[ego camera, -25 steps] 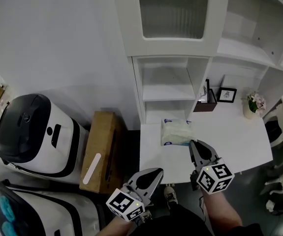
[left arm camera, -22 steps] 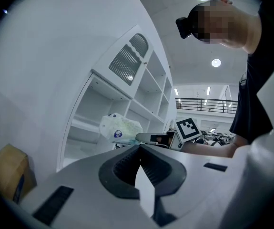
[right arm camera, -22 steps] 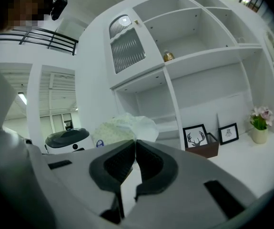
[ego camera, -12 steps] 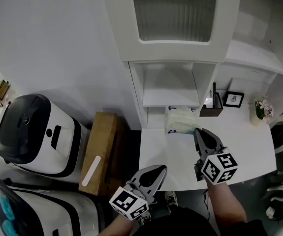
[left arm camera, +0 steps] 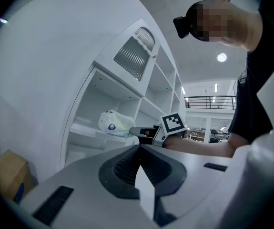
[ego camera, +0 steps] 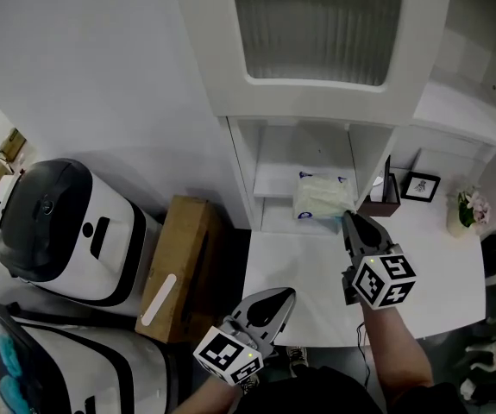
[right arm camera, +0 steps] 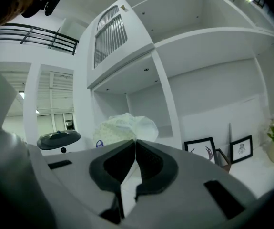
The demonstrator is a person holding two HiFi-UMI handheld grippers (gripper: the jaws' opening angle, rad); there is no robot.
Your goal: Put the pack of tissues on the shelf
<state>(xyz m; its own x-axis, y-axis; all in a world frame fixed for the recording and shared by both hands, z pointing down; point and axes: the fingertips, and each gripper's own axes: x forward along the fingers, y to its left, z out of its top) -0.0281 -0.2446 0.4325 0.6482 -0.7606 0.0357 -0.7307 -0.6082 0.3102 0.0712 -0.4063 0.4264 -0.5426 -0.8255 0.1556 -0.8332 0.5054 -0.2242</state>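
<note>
**Pack may slide off the shelf's near edge**

The right gripper (ego camera: 351,220) is clamped on the near corner of the pack of tissues (ego camera: 321,197), which is at the front of the shelf (ego camera: 273,179). If let go this near, the soft pack could tip off. The left gripper (ego camera: 279,297) hangs low, jaws together and empty.

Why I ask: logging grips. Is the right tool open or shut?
Shut on the soft white tissue pack: the right tool's jaws pinch its wrapper.

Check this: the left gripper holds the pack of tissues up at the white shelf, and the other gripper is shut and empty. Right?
Wrong side: the right gripper holds the pack of tissues up at the white shelf, and the left gripper is shut and empty. The right gripper view shows its jaws on the pack.
</note>
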